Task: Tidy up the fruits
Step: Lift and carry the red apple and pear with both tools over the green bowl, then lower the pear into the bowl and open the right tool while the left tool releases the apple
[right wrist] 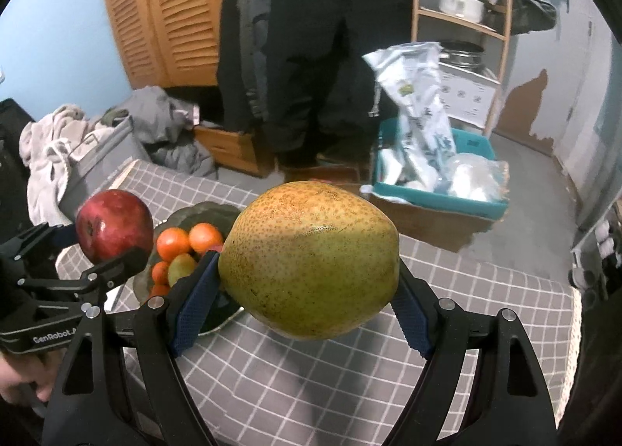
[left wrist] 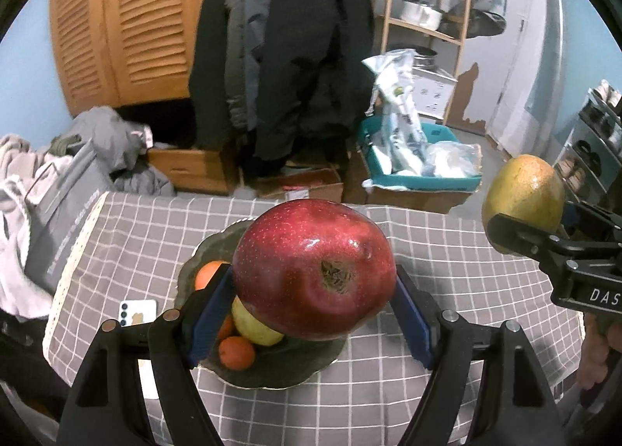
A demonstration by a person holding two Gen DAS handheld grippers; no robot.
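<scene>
My left gripper (left wrist: 313, 282) is shut on a big red apple (left wrist: 311, 271) and holds it above a dark metal fruit plate (left wrist: 311, 364) on the checked tablecloth. The plate holds several tangerines (left wrist: 236, 352) and a small yellow-green fruit (left wrist: 256, 327). My right gripper (right wrist: 307, 271) is shut on a large yellow-green pear (right wrist: 311, 263), held above the table to the right of the plate (right wrist: 202, 210). In the right wrist view the red apple (right wrist: 114, 226) in the left gripper shows at left; in the left wrist view the pear (left wrist: 523, 197) shows at right.
A white phone (left wrist: 137, 312) lies on the grey checked tablecloth (left wrist: 427, 387) left of the plate. Beyond the table's far edge are cardboard boxes, a teal bin (left wrist: 423, 174) with bags, hanging dark coats, a clothes pile and a wooden shelf.
</scene>
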